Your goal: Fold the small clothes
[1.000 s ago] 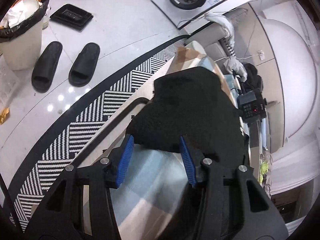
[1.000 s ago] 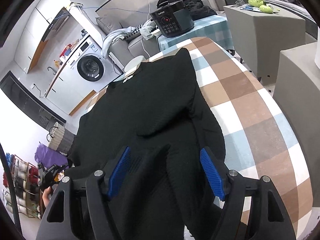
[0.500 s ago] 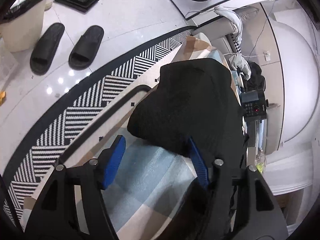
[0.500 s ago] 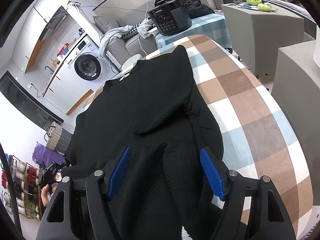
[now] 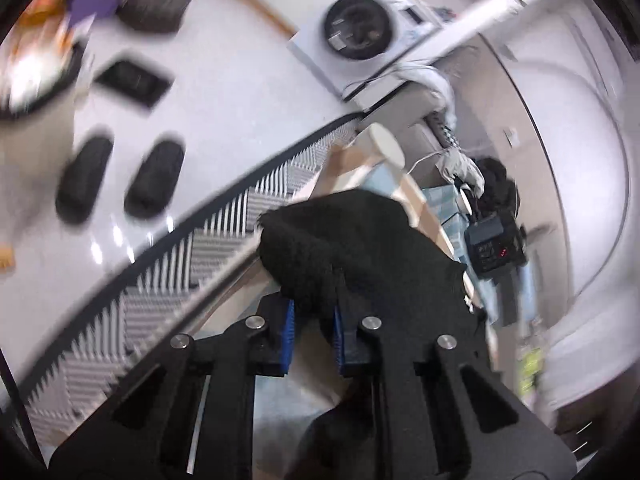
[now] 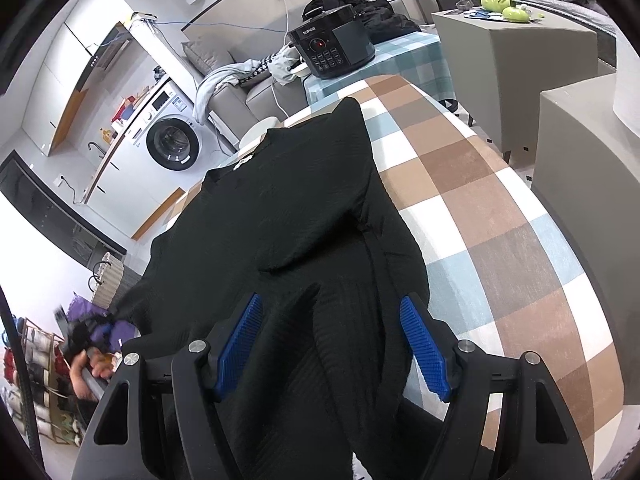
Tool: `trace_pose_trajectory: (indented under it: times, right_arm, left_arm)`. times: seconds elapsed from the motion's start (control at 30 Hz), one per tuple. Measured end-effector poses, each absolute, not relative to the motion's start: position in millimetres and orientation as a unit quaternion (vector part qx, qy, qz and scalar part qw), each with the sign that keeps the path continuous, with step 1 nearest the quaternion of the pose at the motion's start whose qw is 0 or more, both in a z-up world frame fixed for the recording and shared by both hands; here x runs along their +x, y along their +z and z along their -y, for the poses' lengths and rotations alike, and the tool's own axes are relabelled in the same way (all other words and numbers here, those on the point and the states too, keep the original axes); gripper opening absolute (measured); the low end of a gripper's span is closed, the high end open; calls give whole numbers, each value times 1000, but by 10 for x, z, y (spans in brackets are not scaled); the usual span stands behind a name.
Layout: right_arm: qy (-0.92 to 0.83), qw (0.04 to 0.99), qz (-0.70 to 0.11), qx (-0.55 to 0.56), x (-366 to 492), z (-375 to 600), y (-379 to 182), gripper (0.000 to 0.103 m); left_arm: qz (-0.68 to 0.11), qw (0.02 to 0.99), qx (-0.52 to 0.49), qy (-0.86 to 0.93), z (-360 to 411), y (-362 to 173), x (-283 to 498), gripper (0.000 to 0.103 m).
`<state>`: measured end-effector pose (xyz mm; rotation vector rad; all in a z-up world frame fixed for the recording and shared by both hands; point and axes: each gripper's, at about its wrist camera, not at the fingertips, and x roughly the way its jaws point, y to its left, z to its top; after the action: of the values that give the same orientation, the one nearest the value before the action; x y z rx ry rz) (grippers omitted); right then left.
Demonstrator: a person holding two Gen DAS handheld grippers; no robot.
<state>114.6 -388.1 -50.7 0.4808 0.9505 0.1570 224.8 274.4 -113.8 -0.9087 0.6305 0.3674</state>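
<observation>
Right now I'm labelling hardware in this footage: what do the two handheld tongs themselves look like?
Both look alike. The left tongs and right tongs have matte black angular frames with cut-out slots, silver round screw heads at the pivots, and bright blue ribbed pads lining the inner faces of the fingers. No cables or printed markings show on either.

left gripper (image 5: 313, 334): jaws just closed, now pinching black garment (image 5: 360, 248) edge
garment edge: lifted off checked tablecloth (image 5: 280, 396)

I see open checked tablecloth (image 6: 500, 216) right of the black garment (image 6: 288, 216); a pressure cooker (image 6: 334, 50) blocks the table's far end.
</observation>
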Motion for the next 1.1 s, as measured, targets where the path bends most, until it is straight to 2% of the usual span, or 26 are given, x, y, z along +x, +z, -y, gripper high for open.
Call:
trace_pose_trajectory:
  times: [0.1,0.2,0.3,0.37,0.43,0.5,0.53,0.83,1.1]
  right_arm:
    - [76,857,-451,235,1100,3929,-542,73]
    - [77,854,-453,243,1073,3986,-589,73]
    - [73,854,-452,247,1053,4028,-609,73]
    - [71,853,-452,253,1037,4051,-613,73]
    - [71,852,-451,256,1017,4074,-622,73]
    - [72,852,-451,255,996,4089,-630,73]
    - [72,852,-451,256,992,4101,-641,73]
    - [76,845,-457,267,1049,4134,-747,73]
    - [72,845,-462,257,1048,4147,-739,73]
  left_arm:
    - [-290,884,-329,163,-2310,-634,2526,11]
    - [-293,926,-216,104,-1529,-187,2917,11]
    - [-347,928,-136,-7,-664,-170,3229,14]
    - [-383,916,-107,-43,-260,-325,3289,23]
    - [-397,908,-117,-72,-135,-451,3250,45]
    - [-400,902,-147,-67,-222,-522,3186,58]
    - [-400,901,-158,-62,-273,-541,3170,59]
    - [-400,887,-230,2,-1006,-849,2986,59]
    - [-444,867,-220,-40,-517,-1199,3304,59]
